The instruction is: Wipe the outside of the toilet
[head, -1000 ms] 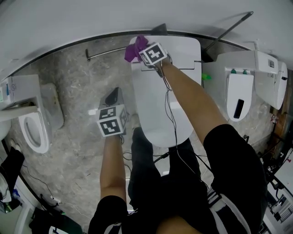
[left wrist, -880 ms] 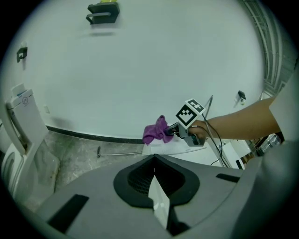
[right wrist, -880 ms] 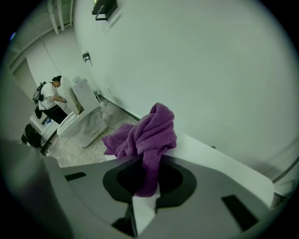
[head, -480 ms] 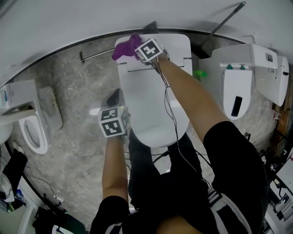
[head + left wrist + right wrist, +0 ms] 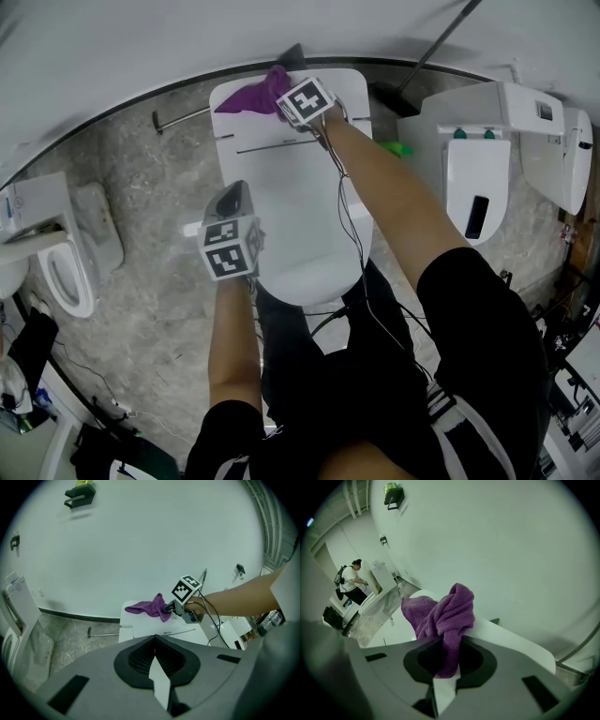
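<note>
toilet (image 5: 300, 216) mid-frame, lid down, rear end at the white wall (image 5: 140, 541). purple cloth (image 5: 246, 97) lies on the toilet's rear top, near its left back corner. one end of it is bunched and clamped in the right claw (image 5: 281, 101), jaws closed on it, rest draped flat on the white surface. left claw (image 5: 155, 641) has jaws pressed together, nothing between them. it's held over the toilet's left edge, well apart from the cloth; can't tell if it touches the lid. metal bar (image 5: 178, 117) on the grey floor (image 5: 150, 187) left of the toilet's rear. second toilet (image 5: 478, 187) to the toilet's right, third toilet (image 5: 70, 267) to its left.
</note>
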Motion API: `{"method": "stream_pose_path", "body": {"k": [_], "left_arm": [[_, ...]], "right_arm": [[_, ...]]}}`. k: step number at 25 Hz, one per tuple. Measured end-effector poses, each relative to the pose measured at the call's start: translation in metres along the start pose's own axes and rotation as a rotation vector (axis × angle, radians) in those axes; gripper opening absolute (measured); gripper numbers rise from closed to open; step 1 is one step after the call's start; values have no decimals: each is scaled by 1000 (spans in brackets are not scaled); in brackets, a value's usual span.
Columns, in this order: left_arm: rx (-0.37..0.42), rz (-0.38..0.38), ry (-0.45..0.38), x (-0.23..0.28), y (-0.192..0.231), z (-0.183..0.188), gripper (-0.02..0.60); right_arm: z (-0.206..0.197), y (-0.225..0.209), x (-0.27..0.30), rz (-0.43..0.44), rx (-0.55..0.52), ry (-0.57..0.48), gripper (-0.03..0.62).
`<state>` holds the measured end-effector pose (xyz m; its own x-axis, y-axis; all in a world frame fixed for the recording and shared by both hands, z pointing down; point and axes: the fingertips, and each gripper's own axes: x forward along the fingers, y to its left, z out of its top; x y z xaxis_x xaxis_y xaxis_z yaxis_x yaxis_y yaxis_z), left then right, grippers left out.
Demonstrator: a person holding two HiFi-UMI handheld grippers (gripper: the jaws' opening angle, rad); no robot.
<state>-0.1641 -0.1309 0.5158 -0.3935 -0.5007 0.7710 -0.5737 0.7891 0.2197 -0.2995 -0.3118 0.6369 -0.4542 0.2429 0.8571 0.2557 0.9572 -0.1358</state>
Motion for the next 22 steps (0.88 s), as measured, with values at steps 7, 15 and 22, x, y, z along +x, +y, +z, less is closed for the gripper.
{"method": "stream_pose_path", "body": {"k": [7, 15, 22], "left_arm": [[23, -10, 8, 23, -48, 3, 8], [60, -23, 40, 46, -101, 4, 8], [101, -46, 42, 67, -148, 10, 8]], "right_arm": [[-24, -38, -18, 3, 10, -13, 64], [-57, -93, -44, -22, 31, -24, 64], [-78, -124, -63, 1, 24, -64, 64]]}}
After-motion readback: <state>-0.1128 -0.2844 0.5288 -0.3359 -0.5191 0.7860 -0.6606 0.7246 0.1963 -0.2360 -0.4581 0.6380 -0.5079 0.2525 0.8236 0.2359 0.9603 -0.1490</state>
